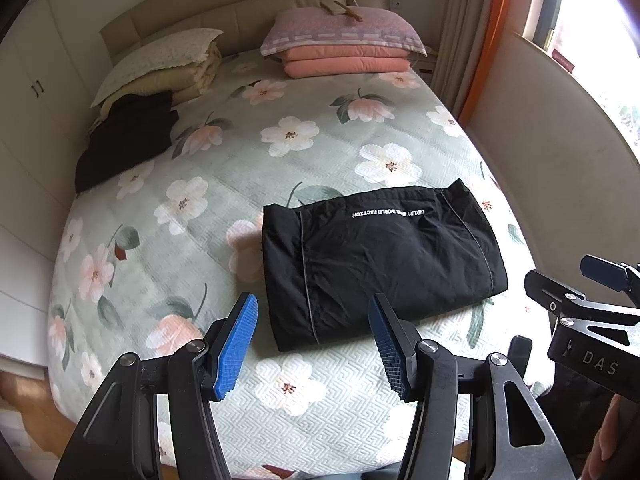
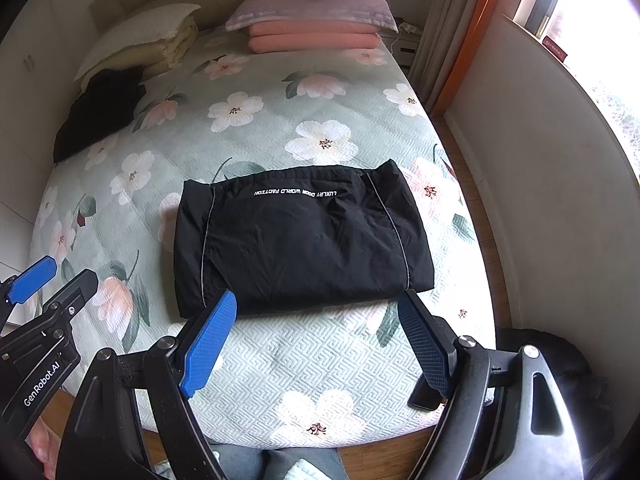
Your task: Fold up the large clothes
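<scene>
A black garment with white lettering and grey piping (image 1: 380, 256) lies folded into a flat rectangle on the floral bedspread (image 1: 240, 160); it also shows in the right wrist view (image 2: 300, 240). My left gripper (image 1: 312, 344) is open and empty, held above the bed just in front of the garment's near left corner. My right gripper (image 2: 316, 344) is open and empty, just in front of the garment's near edge. The right gripper shows at the right edge of the left wrist view (image 1: 592, 300); the left gripper shows at the left edge of the right wrist view (image 2: 44, 292).
Another black garment (image 1: 124, 140) lies at the bed's far left beside a cream pillow and folded quilt (image 1: 168, 68). A purple pillow on pink folded blankets (image 1: 344, 46) sits at the headboard. A wall and window (image 1: 560, 120) run along the right; wardrobes (image 1: 36, 92) stand left.
</scene>
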A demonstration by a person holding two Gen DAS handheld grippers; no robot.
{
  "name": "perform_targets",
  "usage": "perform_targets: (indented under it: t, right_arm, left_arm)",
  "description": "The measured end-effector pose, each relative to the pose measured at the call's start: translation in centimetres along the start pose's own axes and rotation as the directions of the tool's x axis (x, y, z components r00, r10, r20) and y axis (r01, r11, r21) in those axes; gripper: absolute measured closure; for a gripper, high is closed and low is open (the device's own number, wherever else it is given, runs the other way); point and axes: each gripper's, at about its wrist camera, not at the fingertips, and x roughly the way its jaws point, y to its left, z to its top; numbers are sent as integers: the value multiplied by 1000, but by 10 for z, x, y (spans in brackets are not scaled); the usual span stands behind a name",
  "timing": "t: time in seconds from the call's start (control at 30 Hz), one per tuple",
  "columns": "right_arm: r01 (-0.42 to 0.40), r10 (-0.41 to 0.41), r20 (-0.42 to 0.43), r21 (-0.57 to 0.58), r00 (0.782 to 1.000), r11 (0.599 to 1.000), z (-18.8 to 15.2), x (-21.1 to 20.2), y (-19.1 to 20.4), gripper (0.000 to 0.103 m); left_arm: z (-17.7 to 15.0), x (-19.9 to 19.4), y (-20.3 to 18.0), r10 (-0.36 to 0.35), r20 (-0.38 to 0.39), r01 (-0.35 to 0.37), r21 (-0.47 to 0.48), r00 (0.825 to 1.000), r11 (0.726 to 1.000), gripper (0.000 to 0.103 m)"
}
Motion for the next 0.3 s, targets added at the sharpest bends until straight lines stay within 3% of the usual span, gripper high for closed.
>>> perform_targets:
  t: [0.3]
  right_arm:
    - [1,-1,-11,-3,1000,1000,0,6,-5,19]
  left_arm:
    - [1,1,11,39,42,-38,-31,998,999,40]
